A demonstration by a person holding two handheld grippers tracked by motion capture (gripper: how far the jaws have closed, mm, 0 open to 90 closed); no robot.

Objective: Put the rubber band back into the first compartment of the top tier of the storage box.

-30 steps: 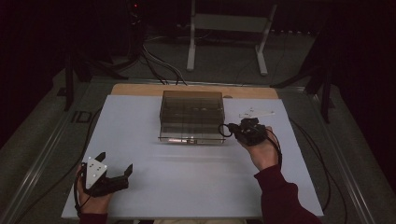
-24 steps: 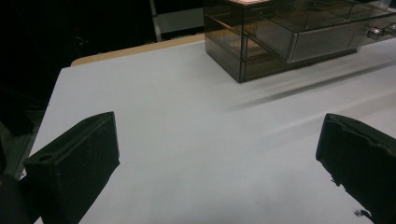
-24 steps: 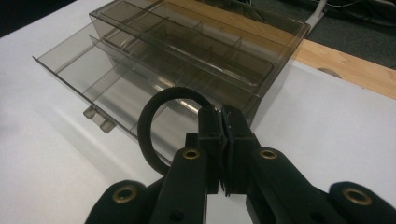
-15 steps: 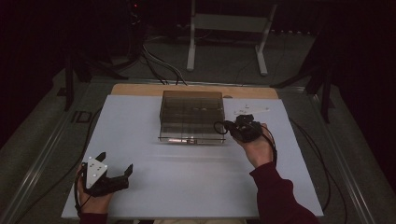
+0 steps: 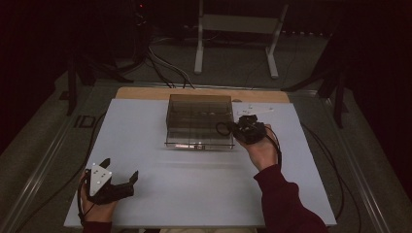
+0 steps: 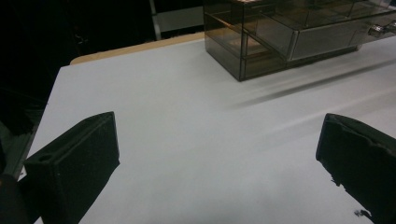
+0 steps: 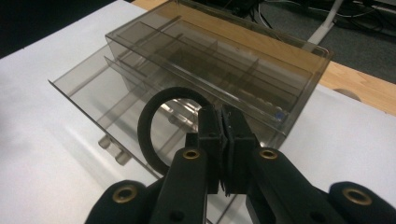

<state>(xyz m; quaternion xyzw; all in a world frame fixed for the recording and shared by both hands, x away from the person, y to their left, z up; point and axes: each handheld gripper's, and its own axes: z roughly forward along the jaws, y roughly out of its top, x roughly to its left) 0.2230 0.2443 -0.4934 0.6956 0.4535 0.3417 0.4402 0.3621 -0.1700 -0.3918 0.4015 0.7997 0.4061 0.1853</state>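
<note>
A smoky clear drawer box (image 5: 199,109) stands at the back middle of the white table (image 5: 194,189), its divided drawer (image 5: 197,138) pulled out toward me. My right gripper (image 5: 234,130) hovers at the drawer's right end, shut on a black rubber ring (image 5: 222,128). In the right gripper view the ring (image 7: 147,135) hangs left of the pinched fingertips (image 7: 223,123), above the drawer (image 7: 93,88) and in front of the box (image 7: 261,70). My left gripper (image 5: 120,169) rests at the near left, open with nothing between its jaws (image 6: 219,158). The box (image 6: 261,37) lies far ahead of it.
Small white pieces (image 5: 250,110) lie on the table behind the right gripper. A wooden strip (image 5: 145,92) borders the table's far edge. Beyond it stand a metal stand (image 5: 233,29) and floor cables (image 5: 165,63). Each gripper trails a cable (image 5: 311,141).
My right gripper has moved slightly left with the ring, closer to the drawer's right end. The left gripper has stayed put.
</note>
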